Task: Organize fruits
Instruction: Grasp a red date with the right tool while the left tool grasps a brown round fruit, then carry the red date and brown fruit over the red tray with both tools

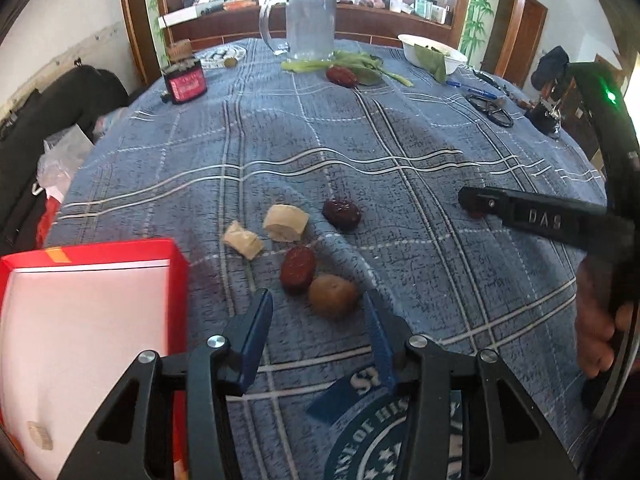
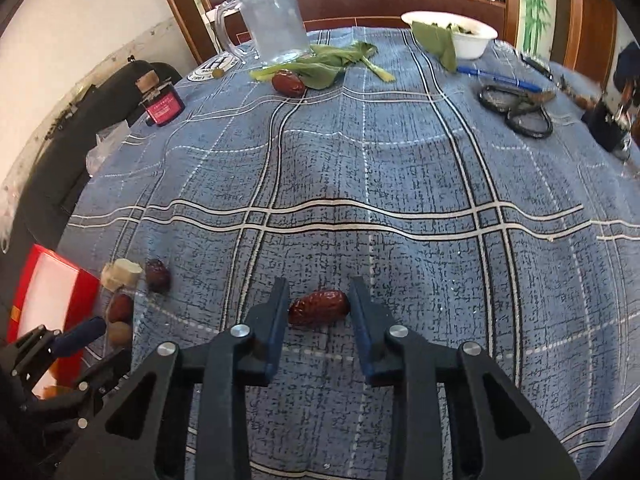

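- Red box (image 1: 92, 256) at tablecloth's (image 1: 360, 152) near left.
- Banana pieces (image 1: 286, 222), dates (image 1: 298, 270), kiwi (image 1: 333, 295) clustered just right of box.
- Pitcher (image 1: 310, 24), bowl (image 1: 432, 54) at far edge.

A wrinkled red date (image 2: 319, 306) lies lengthwise on the blue checked cloth. To the left, a cluster is seen: two pale banana pieces (image 1: 285, 222) (image 1: 243, 239), a dark date (image 1: 341, 214), a redder date (image 1: 298, 269) and a brown kiwi (image 1: 333, 295) just beside it. Another date (image 1: 341, 75) rests far back against green leaves.
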Motion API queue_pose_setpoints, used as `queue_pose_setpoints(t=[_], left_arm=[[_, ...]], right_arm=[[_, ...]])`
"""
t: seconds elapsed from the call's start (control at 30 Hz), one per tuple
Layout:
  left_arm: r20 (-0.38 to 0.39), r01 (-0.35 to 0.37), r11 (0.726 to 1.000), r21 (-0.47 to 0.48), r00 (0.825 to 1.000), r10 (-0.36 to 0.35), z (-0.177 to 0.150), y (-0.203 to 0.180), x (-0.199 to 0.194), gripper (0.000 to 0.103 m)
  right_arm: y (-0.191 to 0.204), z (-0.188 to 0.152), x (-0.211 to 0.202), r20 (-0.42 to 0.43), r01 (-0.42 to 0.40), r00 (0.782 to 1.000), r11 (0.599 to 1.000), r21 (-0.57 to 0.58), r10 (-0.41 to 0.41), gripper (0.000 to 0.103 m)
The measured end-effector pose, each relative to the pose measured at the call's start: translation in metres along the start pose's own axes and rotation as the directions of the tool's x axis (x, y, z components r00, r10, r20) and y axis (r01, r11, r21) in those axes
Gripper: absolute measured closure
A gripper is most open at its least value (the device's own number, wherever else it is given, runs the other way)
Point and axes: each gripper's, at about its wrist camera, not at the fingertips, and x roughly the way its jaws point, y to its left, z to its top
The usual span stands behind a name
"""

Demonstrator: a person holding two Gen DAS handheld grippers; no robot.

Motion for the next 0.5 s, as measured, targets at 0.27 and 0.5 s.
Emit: queue_pose_setpoints(t=[0.27, 0.5], left_arm=[[0.002, -0.003, 1.000, -0.016, 1.000, 0.003, 0.010, -0.005, 0.014, 0.078], [0.029, -0.029, 1.000, 0.005, 0.999, 0.029, 0.003, -0.010, 0.000, 0.078]], right_arm=[[0.001, -0.001, 0.000, 0.011, 0.008, 1.000, 1.000, -0.010, -0.008, 0.071], [-0.001, 0.000, -0.002, -0.001, -0.011, 1.000, 1.000, 0.016, 0.011, 0.071]])
